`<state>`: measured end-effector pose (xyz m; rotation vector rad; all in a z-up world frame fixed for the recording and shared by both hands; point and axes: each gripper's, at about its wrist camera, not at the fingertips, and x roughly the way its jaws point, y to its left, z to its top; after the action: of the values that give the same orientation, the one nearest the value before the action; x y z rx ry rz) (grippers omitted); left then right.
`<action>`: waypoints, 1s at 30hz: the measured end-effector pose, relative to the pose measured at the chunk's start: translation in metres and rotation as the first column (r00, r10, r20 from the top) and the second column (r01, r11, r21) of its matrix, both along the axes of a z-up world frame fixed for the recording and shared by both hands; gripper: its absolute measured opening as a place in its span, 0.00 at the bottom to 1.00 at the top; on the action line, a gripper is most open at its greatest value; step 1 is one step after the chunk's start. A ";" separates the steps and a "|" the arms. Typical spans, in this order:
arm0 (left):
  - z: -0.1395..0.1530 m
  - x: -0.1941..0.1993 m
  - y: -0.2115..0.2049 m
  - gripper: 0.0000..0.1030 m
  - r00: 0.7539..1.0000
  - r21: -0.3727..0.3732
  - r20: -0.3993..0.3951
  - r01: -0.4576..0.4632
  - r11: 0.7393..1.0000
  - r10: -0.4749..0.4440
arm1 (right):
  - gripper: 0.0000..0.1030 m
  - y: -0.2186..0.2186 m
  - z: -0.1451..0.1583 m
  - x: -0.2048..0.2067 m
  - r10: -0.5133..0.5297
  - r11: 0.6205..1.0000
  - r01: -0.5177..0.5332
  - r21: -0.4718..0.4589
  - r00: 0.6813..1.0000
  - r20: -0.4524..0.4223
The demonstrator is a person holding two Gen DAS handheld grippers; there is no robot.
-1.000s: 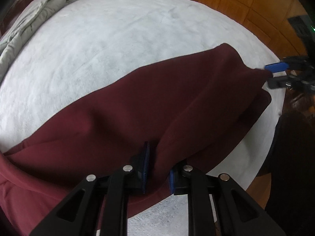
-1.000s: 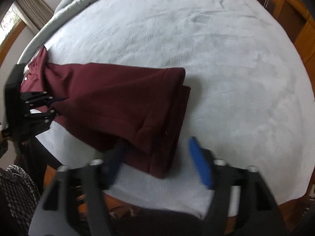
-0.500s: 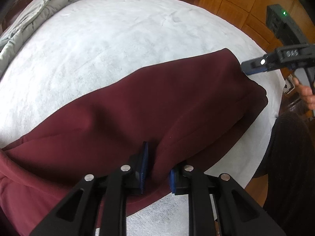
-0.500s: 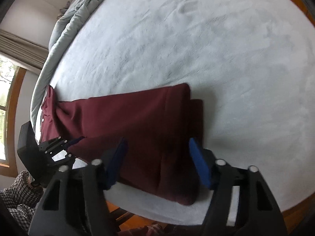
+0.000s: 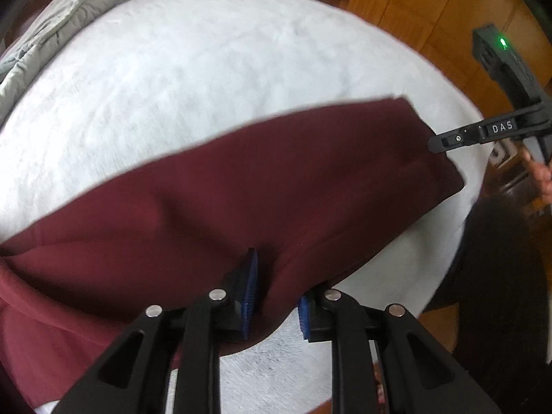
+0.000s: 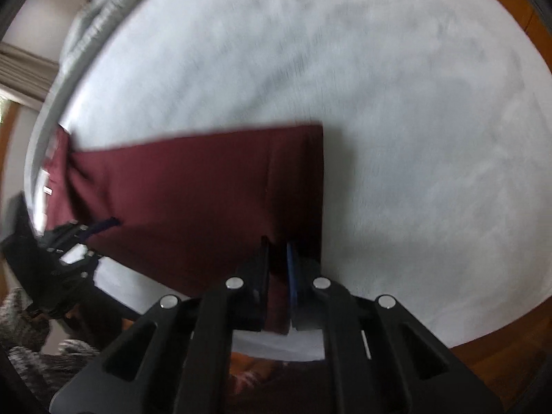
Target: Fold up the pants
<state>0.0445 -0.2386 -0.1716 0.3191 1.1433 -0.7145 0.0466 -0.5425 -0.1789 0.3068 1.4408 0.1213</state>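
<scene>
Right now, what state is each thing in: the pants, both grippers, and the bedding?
Maroon pants: folded lengthwise, lying flat along the bed's near edge.
Left gripper: shut on a fold of the pants near the waist end.
Right gripper: jaws just closed, shut on the pants' cuff end.
White blanket: spread smooth.
Grey duvet: bunched up at the far side.

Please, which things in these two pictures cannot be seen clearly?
- Pants waist end: left wrist view, cut off by the left edge.
- Fabric under the right tool: right wrist view, hidden by its fingers, blurred.
- Person's hand: left wrist view, blurred at the right edge.
</scene>
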 end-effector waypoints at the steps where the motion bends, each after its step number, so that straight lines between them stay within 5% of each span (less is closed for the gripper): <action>1: -0.003 -0.001 -0.002 0.20 1.000 0.000 0.011 0.001 1.000 -0.001 | 0.10 0.005 -0.004 0.003 0.002 1.000 -0.002 -0.008 1.000 -0.004; 4: 0.001 0.000 0.000 0.30 1.000 -0.024 0.003 -0.022 0.999 0.022 | 0.21 0.009 0.005 0.009 0.005 1.000 -0.005 -0.029 1.000 0.000; 5: 0.005 0.002 0.002 0.40 0.999 -0.044 -0.023 -0.029 0.999 0.028 | 0.41 0.009 0.009 0.009 0.002 0.999 -0.001 -0.046 1.000 0.007; 6: 0.008 0.003 0.004 0.47 0.999 -0.048 -0.038 -0.035 0.998 0.033 | 0.51 0.011 0.020 0.008 -0.002 0.996 0.004 -0.093 1.000 0.027; 7: 0.012 0.004 0.008 0.58 0.997 -0.047 -0.061 -0.053 0.997 0.050 | 0.51 0.013 0.027 0.008 0.002 0.992 0.004 -0.127 0.999 0.047; 8: 0.017 0.005 0.014 0.59 0.994 -0.062 -0.089 -0.074 0.995 0.068 | 0.51 0.018 0.040 0.008 0.010 0.988 0.004 -0.156 0.996 0.086; 13: 0.047 0.016 0.073 0.73 0.957 -0.151 -0.195 -0.247 0.957 0.216 | 0.51 0.077 0.079 0.013 0.110 0.994 -0.111 -0.008 0.970 0.215; 16: 0.057 0.028 0.129 0.74 0.902 -0.160 -0.249 -0.397 0.904 0.352 | 0.51 0.150 0.074 0.020 0.261 0.950 -0.294 0.106 0.933 0.248; 19: 0.059 0.039 0.189 0.74 0.826 -0.136 -0.266 -0.543 0.829 0.498 | 0.53 0.214 0.057 0.024 0.390 0.903 -0.421 0.090 0.889 0.239; 20: 0.059 0.044 0.216 0.74 0.783 -0.119 -0.262 -0.606 0.786 0.564 | 0.56 0.234 0.050 0.027 0.427 0.885 -0.458 0.089 0.873 0.237; 24: 0.050 0.050 0.265 0.74 0.690 -0.056 -0.265 -0.709 0.703 0.674 | 0.60 0.283 0.032 0.030 0.512 0.839 -0.538 0.080 0.831 0.216; 28: 0.044 0.056 0.293 0.74 0.652 -0.042 -0.279 -0.742 0.670 0.705 | 0.59 0.304 0.015 0.040 0.566 0.814 -0.579 0.035 0.806 0.170; 30: 0.038 0.059 0.293 0.74 0.647 -0.035 -0.281 -0.745 0.667 0.708 | 0.37 0.308 0.005 0.038 0.569 0.818 -0.575 0.004 0.811 0.139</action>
<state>0.1037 0.0540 -0.1333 -0.3809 1.3118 -0.0997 0.0850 -0.2346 -0.1736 -0.1126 1.3598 0.6590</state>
